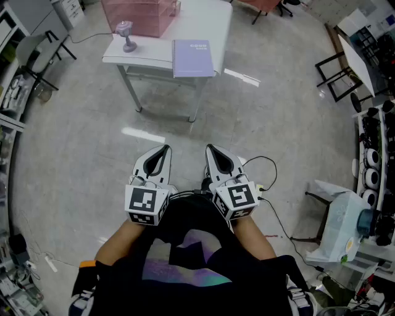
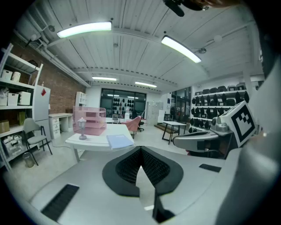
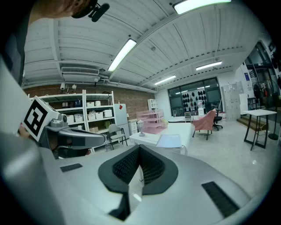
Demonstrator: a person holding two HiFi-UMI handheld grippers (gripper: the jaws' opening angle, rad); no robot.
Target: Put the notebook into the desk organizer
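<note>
**A:** What are the jaws doing?

**B:** The left gripper (image 1: pixel 165 150) is holding its jaws clenched on nothing. The right gripper (image 1: pixel 210 149), just beside it, is doing likewise.

**A:** And the notebook?

**B:** Well ahead of both jaws, a small lantern (image 1: pixel 126 36) is standing leftmost with the pink desk organizer (image 1: pixel 139 15) behind it. Right of them, the notebook (image 1: pixel 192 58) is lying flat at the tabletop (image 1: pixel 207 21) edge.

One white table (image 1: pixel 203 24), on the table one lilac notebook (image 1: pixel 192 57), one pink desk organizer (image 1: pixel 139 15), one small grey ornament (image 1: pixel 126 36) (perhaps a lantern), left of the table one grey chair (image 2: pixel 33 129), near side of the table two grippers, left gripper (image 1: pixel 165 149), right gripper (image 1: pixel 210 148)
</note>
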